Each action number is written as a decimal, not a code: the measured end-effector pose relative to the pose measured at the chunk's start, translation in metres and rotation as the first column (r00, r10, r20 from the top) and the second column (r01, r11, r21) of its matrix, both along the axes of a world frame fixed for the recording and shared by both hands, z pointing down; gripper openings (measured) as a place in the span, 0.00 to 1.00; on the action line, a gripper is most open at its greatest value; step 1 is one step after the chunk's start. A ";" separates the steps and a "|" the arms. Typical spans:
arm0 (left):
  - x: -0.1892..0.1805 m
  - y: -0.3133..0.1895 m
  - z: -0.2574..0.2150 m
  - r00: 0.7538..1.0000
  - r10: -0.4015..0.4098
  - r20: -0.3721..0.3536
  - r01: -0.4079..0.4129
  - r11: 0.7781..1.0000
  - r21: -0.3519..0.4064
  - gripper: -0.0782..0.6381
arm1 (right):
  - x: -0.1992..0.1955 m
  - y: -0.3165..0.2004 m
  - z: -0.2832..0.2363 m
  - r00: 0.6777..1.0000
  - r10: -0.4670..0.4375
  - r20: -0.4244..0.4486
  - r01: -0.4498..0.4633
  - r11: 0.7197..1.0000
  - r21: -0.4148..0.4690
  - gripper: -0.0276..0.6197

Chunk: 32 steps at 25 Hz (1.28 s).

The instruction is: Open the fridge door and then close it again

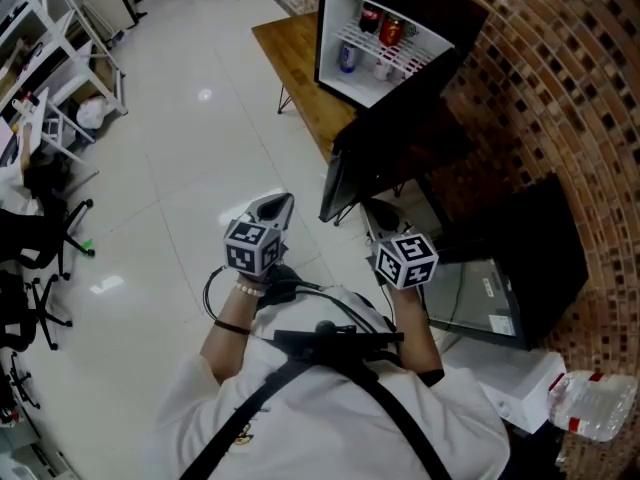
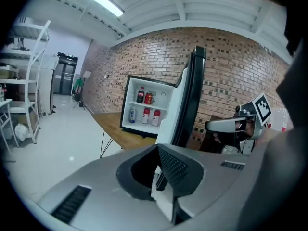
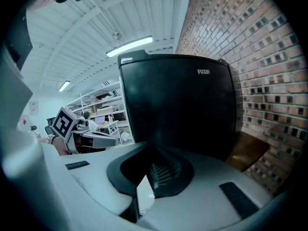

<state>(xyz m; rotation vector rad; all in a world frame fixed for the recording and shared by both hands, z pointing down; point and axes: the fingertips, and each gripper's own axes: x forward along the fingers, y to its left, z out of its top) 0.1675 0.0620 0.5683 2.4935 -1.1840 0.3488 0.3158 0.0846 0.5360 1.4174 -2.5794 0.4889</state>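
1. My left gripper (image 1: 274, 208) sits at lower centre of the head view, jaws pressed together. Nothing is between them.
2. My right gripper (image 1: 380, 216) is closed and empty too, close to the outer face of the black door (image 1: 395, 133).
3. The fridge (image 1: 385, 38) stands open at upper centre on the wooden table (image 1: 290, 43), with bottles and cans on its shelves.

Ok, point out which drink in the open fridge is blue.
The blue can at the lower row's left end. Its two neighbours are red and white; above stand a dark bottle and a red can.
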 end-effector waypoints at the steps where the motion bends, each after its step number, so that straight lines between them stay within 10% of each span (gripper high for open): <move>1: 0.001 0.002 0.004 1.000 -0.011 -0.002 0.011 1.000 -0.002 0.11 | 0.000 0.002 0.006 1.000 0.003 0.004 -0.003 1.000 -0.008 0.04; 32: 0.017 0.025 0.010 0.999 -0.037 -0.018 0.037 0.999 0.006 0.11 | 0.006 0.013 0.031 0.999 0.010 0.034 -0.009 1.000 -0.030 0.04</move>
